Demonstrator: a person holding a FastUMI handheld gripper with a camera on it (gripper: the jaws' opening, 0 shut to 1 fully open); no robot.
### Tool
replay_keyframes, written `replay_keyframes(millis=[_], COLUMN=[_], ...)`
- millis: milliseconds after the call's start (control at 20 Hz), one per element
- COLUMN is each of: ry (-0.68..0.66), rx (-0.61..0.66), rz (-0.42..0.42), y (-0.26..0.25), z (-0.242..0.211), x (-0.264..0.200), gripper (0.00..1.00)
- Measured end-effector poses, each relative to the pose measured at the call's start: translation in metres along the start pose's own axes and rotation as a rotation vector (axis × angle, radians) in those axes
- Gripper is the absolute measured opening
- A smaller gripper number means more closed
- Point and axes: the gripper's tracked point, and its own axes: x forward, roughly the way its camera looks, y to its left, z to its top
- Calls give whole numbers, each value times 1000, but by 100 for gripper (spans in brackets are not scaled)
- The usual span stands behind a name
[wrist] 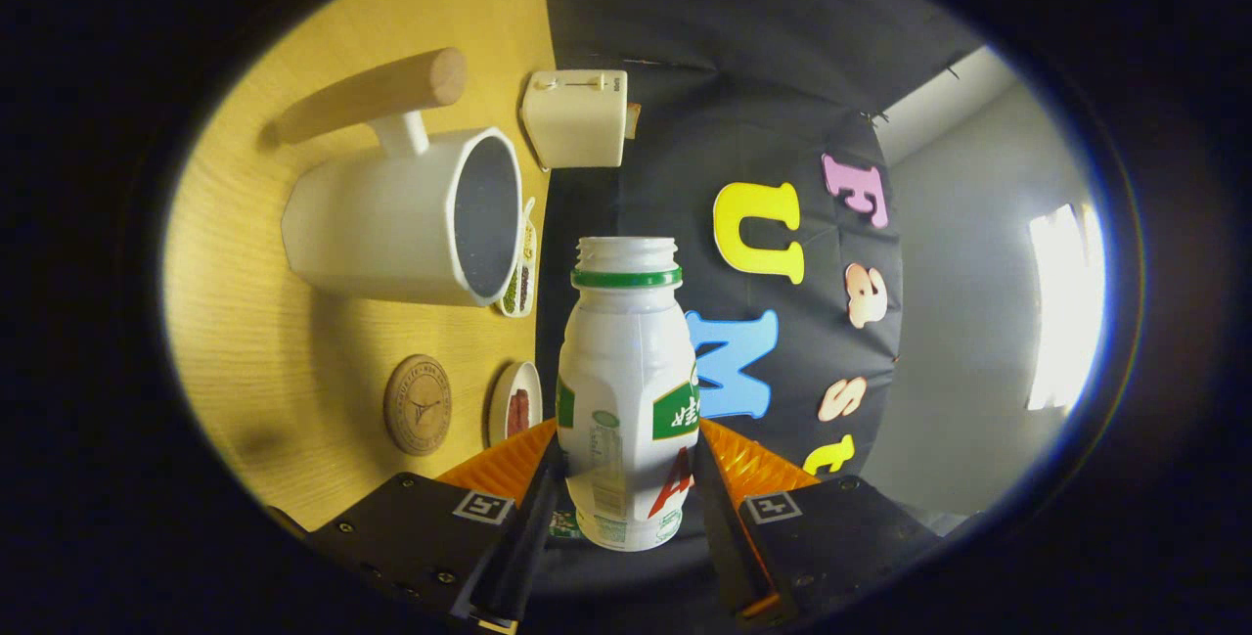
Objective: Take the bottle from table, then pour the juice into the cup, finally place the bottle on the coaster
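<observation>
A white plastic bottle (627, 381) with a green neck ring and an uncapped mouth sits between my fingers, and my gripper (626, 488) is shut on its lower body. The whole view is rolled sideways, so the bottle lies roughly level with its mouth pointing away from me. The white cup (406, 219), with a dark inside and a wooden handle (377, 95), stands on the wooden table (254, 322) beyond the bottle's mouth and off to one side. A round wooden coaster (418, 404) lies on the table closer to my fingers than the cup.
A cream toaster-like box (577, 116) stands at the table's far edge by the black cloth wall. Two small dishes with food, one (518, 278) behind the cup and one (515, 402) beside the coaster, sit near that edge.
</observation>
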Motion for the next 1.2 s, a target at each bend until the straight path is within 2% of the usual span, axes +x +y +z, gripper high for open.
replay_keyframes(millis=[150,300,650,1000,1200], ry=[9,24,49,53,76], rx=[137,337,757,1092,1244], rz=[36,103,173,258,277], y=[4,14,16,17,21], z=[-3,-3,-7,-10,-15], x=[-1,1,6,6,13], gripper=[71,71,71,71,71])
